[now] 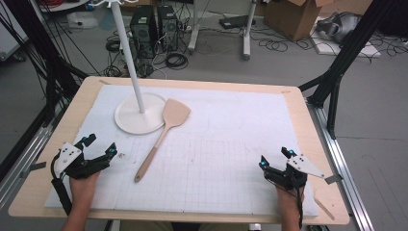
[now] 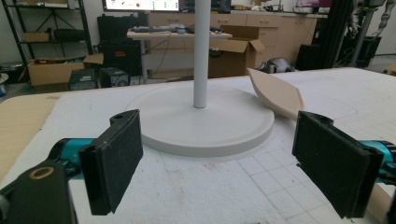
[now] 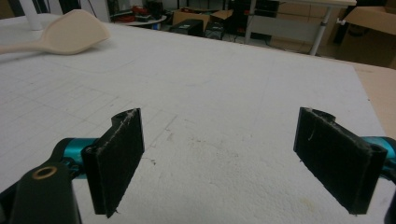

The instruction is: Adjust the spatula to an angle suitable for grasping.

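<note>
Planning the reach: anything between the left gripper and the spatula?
Nothing: bare white mat between the left gripper and the spatula, seen in the high view.

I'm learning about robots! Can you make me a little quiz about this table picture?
1. True or false: the wooden spatula has its blade resting on the white stand base.
2. Which is nearer the spatula: A the left gripper, B the right gripper?
3. Fill in: both grippers' jaws are ____.

Key: 1 true; 2 A; 3 open.
</note>
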Demonstrator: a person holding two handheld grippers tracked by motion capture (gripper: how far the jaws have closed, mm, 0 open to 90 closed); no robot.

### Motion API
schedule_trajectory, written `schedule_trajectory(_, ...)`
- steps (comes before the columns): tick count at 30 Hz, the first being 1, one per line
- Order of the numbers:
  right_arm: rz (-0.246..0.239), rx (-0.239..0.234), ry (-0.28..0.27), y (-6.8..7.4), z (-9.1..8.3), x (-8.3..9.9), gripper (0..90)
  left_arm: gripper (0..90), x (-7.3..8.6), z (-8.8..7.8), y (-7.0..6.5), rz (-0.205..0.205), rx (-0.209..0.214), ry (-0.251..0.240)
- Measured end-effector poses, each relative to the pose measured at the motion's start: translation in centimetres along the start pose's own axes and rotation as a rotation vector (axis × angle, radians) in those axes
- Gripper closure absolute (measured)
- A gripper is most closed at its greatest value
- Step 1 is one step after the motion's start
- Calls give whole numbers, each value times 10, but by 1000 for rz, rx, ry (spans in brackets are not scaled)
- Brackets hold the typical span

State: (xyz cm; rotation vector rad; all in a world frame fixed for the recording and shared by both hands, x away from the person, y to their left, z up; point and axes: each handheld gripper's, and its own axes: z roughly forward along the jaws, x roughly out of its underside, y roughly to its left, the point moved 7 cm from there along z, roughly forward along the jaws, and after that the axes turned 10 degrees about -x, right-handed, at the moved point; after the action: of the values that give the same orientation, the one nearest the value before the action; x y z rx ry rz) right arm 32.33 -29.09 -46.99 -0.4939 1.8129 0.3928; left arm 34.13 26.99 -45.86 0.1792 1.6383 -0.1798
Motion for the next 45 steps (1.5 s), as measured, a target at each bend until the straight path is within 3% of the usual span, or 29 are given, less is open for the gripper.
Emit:
schedule_trajectory(18,-2,-4,3,1,0,0,146,166,0,0,-1,15,-2,5)
schedule_trajectory(23,-14,-1,8,2,0,0,147,165,-1,-1,2,-24,-6,-11)
schedule_trajectory(30,-6,0,13,1,1,0,146,202,-1,2,2,-47,-1,41)
schedule_trajectory(34,-12,-4,21,2,2,1,147,196,-8,1,-11,-34,22,56)
schedule_trajectory(38,-20,-3,19,2,2,0,147,180,-19,1,-32,-12,93,68)
schedule_trajectory(39,-21,-3,19,2,2,0,147,174,-25,3,-44,4,113,74)
schedule_trajectory(42,-23,-3,18,2,2,0,147,167,-28,5,-53,2,136,84)
schedule_trajectory(45,-22,-4,23,2,2,0,147,181,-29,8,-67,-19,192,110)
